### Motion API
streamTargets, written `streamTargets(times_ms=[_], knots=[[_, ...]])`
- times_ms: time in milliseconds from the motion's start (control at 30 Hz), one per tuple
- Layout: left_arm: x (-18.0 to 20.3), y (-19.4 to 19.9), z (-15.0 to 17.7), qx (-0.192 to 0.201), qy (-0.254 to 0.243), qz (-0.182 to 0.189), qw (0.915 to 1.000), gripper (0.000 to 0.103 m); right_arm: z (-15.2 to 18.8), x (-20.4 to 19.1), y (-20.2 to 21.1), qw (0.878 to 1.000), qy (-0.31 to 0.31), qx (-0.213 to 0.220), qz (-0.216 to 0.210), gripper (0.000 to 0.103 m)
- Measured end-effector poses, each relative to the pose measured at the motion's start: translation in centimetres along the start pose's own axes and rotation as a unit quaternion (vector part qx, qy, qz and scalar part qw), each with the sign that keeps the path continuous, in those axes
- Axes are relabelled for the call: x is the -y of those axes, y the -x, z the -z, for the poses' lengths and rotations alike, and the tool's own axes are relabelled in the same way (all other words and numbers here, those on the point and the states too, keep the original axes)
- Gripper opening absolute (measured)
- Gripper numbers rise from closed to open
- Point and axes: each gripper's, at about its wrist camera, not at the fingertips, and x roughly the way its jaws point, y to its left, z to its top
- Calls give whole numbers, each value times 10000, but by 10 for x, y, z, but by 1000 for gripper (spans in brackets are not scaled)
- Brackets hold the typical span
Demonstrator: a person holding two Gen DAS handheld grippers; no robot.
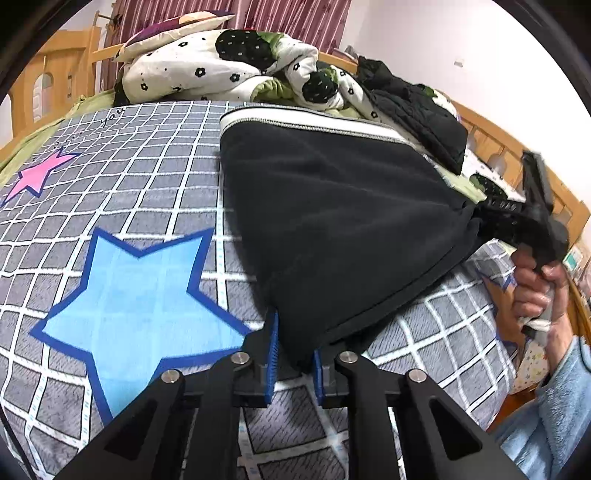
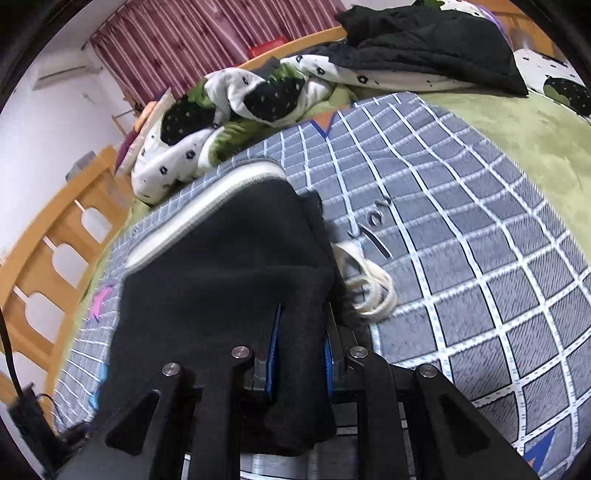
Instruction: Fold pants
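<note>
The left wrist camera sits just behind the left gripper, looking forward and down along its fingers across the bed toward the heaped quilt and curtain. It is close over the pants and also catches the right gripper at its right edge. The right wrist camera rides behind the right gripper, tilted down and nearer the cloth, facing the quilt and curtain from the other side. Both views share the pants, the checked cover, the quilt and the dark jacket
</note>
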Motion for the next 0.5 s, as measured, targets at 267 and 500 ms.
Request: streamTargets(times_ms=[267, 500], knots=[[-14, 10, 1, -212, 233, 382, 9988, 16, 5, -7, 12, 9994, 217, 18, 269, 35], [-36, 51, -2, -1, 483, 533, 9974, 45, -13, -6, 48, 9969, 322, 418, 576, 68]])
